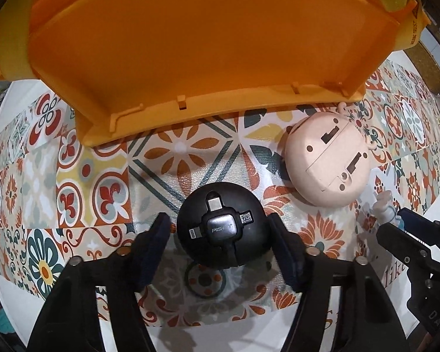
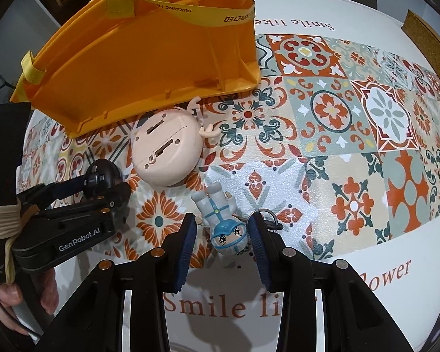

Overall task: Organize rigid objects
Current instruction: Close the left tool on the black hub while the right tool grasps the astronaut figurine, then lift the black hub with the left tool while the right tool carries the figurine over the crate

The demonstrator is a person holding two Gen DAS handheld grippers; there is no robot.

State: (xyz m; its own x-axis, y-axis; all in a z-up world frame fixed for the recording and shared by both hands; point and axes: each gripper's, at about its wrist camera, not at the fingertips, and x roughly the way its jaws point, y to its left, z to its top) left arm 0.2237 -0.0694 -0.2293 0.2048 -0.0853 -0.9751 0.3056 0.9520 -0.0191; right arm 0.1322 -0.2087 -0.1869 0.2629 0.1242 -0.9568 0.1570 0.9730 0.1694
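**Spotter:** Where's the cable reel?

**Me:** The round black plastic charging-cable puck (image 1: 221, 226) with its plug adapter on top lies flat on the patterned tile-print tablecloth (image 1: 190, 152), right between the pads of my left gripper (image 1: 220, 234). The right-hand pad touches its rim; on the other side I can't tell whether the pad presses or stands just off.

**Spotter:** And your right?

**Me:** My right gripper (image 2: 223, 234) has its blue ribbed pads at either side of a small grey-and-blue plastic figure in a protective suit (image 2: 224, 226) – head toward me, legs away, a metal key ring beside it. The jaws are drawn in as far as they go, so I read that as a pinch.

**Spotter:** Around them?

**Me:** A pale pink round plastic toy with little antlers (image 1: 327, 158) lies underside up just beyond the puck, near the edge of the orange plastic bin (image 1: 208, 44) with a yellow webbing strap – the bin lies tipped on the cloth.
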